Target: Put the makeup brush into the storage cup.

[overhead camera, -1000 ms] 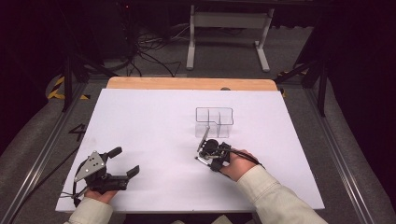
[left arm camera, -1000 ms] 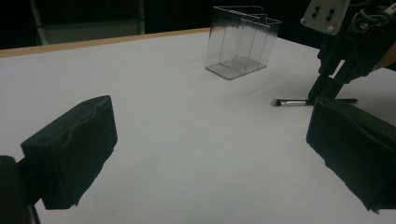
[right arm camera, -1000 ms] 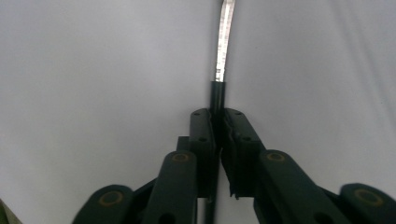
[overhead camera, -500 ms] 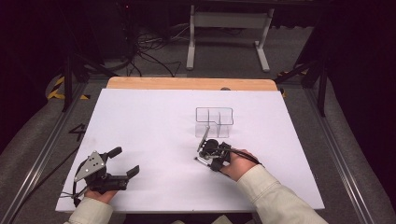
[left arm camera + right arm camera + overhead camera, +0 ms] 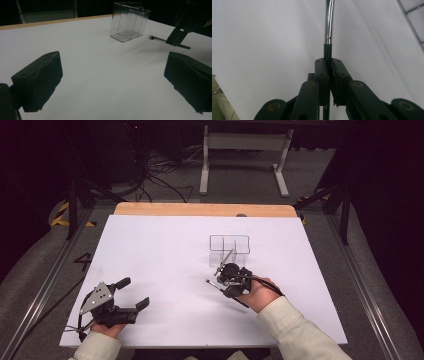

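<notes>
A clear plastic organizer (image 5: pixel 229 245) with several compartments stands right of the table's centre, and it also shows in the left gripper view (image 5: pixel 128 22). My right gripper (image 5: pixel 225 281) is just in front of it, low over the white table. Its jaws are shut on the black handle of a thin makeup brush (image 5: pixel 329 25), whose silver ferrule runs ahead of the right gripper (image 5: pixel 329 65). The brush (image 5: pixel 156 38) lies nearly flat, pale tip toward the left. My left gripper (image 5: pixel 134 292) rests open at the front left with nothing between its jaws (image 5: pixel 112 65).
A white sheet (image 5: pixel 160 250) covers the table, with a wooden strip (image 5: pixel 200 209) along the far edge. Beyond it are a stand's white legs (image 5: pixel 242 150) and floor cables (image 5: pixel 165 175). Dark frame rails (image 5: pixel 360 270) run along both sides.
</notes>
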Demonstrator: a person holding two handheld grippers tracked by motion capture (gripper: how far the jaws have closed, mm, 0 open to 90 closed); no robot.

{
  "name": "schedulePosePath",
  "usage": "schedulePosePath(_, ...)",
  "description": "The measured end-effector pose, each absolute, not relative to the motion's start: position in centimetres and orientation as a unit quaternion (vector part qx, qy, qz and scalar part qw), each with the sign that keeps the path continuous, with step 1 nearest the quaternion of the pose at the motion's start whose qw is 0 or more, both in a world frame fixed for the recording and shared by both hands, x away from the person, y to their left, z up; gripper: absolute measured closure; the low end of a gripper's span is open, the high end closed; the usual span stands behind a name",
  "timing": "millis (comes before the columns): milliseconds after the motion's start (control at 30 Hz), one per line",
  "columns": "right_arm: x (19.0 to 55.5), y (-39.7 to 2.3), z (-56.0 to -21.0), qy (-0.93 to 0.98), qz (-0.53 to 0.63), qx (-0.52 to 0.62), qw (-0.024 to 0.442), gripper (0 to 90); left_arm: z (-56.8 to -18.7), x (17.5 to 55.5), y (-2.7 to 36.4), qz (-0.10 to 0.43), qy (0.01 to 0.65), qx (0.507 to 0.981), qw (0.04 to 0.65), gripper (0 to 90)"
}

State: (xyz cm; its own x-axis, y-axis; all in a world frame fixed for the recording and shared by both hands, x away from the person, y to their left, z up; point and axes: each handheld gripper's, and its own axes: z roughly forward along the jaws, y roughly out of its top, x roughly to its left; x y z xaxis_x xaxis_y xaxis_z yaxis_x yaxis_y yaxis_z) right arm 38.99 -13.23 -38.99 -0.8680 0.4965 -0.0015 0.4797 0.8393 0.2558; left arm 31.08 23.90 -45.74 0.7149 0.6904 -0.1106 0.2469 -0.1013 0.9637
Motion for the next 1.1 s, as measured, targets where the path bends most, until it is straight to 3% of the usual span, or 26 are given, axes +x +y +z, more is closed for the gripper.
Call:
schedulePosePath(300, 38.5, -13.9, -36.2, 0.944, 0.208, 0.247, 0.069, 84.4, -45.8, 31.0, 23.9, 0.19, 0.325, 0.71, 0.595, 2.0)
schedulePosePath(1100, 37.6, -16.0, -32.8, 0.889, 0.361, 0.247, 0.137, 84.4, -45.7, 30.8, 23.7, 0.207, 0.314, 0.716, 0.588, 0.1)
